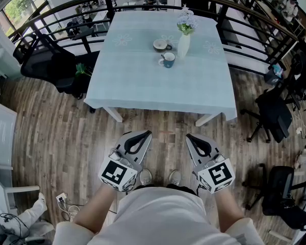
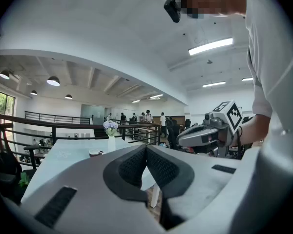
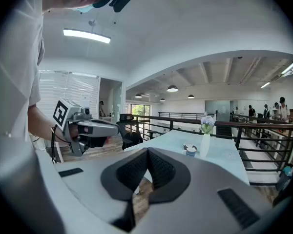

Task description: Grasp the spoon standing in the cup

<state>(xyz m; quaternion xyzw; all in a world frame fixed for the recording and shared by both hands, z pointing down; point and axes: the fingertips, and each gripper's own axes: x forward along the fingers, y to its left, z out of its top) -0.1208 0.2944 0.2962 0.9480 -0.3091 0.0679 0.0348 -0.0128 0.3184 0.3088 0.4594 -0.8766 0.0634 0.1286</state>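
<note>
While the person is standing on the wooden floor short of the table's (image 1: 143,88) near edge, the task is not yet getting under way, and I am judging the whole reach and grasp as still waiting. The 2 grippers, left gripper (image 1: 145,133) and right gripper (image 1: 189,137), are hovering side by side, both with jaws pressing together on nothing. The cup (image 1: 168,60) is sitting around the middle of the tabletop, just on the near-edge side of a white vase (image 1: 184,44), well apart from both grippers and straight ahead between them. The spoon is showing too small to make out.
</note>
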